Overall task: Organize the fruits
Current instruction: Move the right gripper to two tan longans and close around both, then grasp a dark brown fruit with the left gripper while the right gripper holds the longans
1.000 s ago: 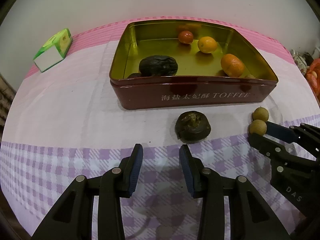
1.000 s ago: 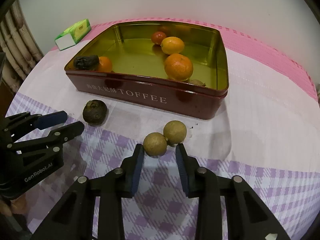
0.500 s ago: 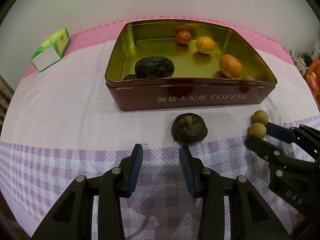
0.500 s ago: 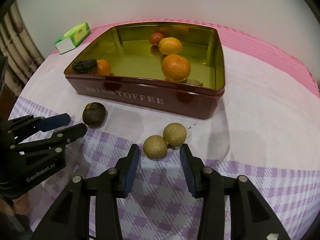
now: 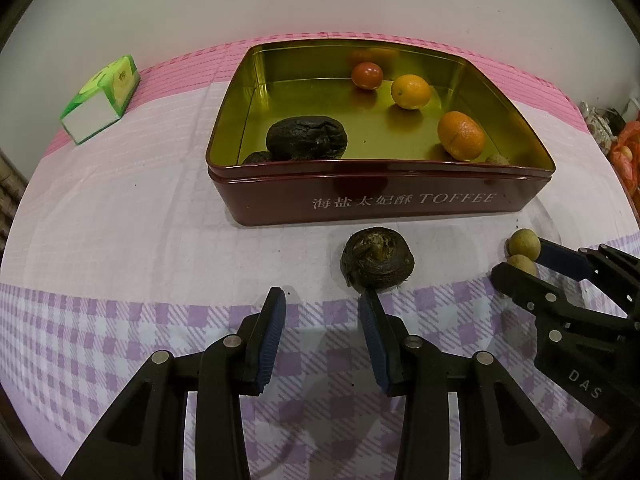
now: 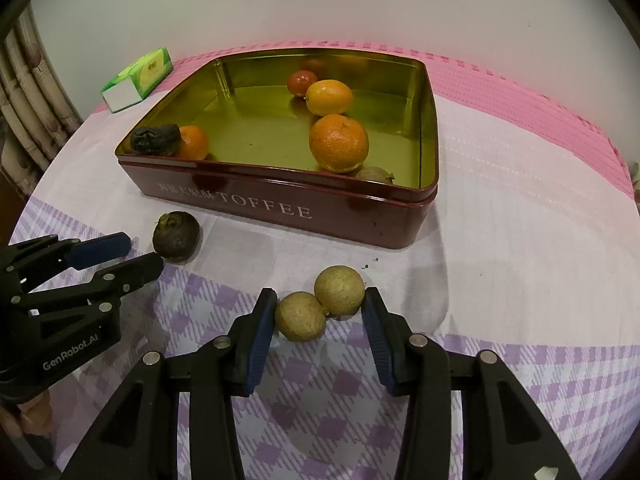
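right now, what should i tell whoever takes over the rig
Left hand-held gripper: open, empty, just short of the dark fruit on the cloth.
Right hand-held gripper: jaws have just been opening; they straddle the two tan fruits, pads close against them, grip not confirmed.
Toffee tin: already holds two oranges, a yellow citrus, a red fruit and a dark one.
Left: move those three fruits into the tin.

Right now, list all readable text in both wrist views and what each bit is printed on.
"海盐太妃酥 TOFFEE": front wall of the red tin; in the right wrist view only "TOFFEE" reads clearly.
"GenRobot.AI": body of the left hand-held gripper.
"DAS": body of the right hand-held gripper, cut off at the frame edge.
Print on the green tissue pack: too small and blurred to read.
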Motion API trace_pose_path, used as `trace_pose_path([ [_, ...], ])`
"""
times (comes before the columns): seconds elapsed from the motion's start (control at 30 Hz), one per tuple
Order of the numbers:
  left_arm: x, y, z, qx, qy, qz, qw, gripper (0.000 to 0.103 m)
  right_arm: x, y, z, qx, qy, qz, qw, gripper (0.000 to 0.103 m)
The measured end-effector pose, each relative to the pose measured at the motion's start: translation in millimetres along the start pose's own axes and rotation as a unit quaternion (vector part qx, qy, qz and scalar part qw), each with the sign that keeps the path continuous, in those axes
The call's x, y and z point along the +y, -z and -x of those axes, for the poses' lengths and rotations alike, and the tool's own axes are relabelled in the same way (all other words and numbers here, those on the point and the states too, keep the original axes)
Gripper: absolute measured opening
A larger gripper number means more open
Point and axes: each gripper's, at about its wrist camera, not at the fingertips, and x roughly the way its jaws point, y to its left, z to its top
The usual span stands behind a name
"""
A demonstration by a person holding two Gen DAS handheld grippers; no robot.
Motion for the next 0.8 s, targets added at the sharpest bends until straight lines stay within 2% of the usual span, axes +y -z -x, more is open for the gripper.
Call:
trace_pose_path([
  [0.8, -21, 1, 3, 0.0, 0.026, -0.016, 0.9995, 0.044, -14, 10, 6, 0.0, 0.006, -0.02, 1.0, 0.041],
])
